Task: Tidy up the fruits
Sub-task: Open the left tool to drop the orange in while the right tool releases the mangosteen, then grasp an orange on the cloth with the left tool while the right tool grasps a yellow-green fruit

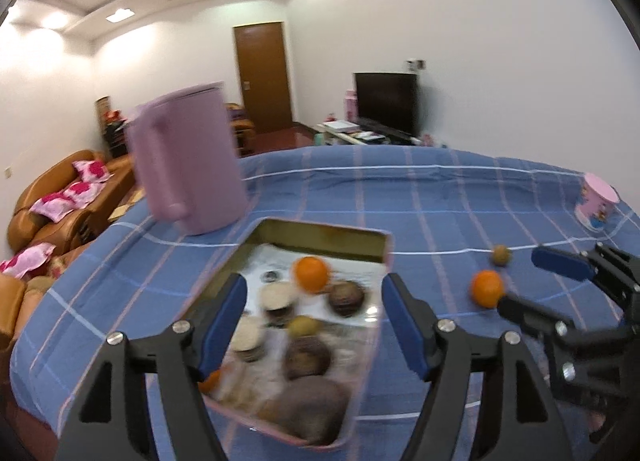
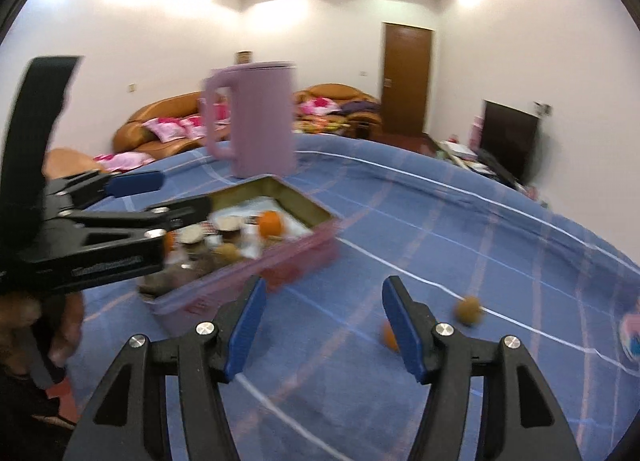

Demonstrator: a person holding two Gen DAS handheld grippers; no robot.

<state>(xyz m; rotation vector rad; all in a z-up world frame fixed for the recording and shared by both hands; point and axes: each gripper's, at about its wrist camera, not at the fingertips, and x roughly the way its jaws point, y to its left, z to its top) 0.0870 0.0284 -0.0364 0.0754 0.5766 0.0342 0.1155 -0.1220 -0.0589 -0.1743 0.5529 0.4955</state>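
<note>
The left wrist view looks down along its hand-held gripper [image 1: 314,327], close over the tin tray [image 1: 320,231] on the blue checked tabletop [image 1: 440,201]. The right wrist view faces the same tabletop from the tray's right side. Both share the tray, the purple kettle [image 1: 188,157] and the loose orange [image 1: 487,288].

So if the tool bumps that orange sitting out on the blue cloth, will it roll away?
Probably a little. The orange looks round, with nothing beside it to stop it. The blue cloth looks soft, so it may slow down quickly. Its skin looks firm, so a gentle pinch likely won't squash it.
</note>
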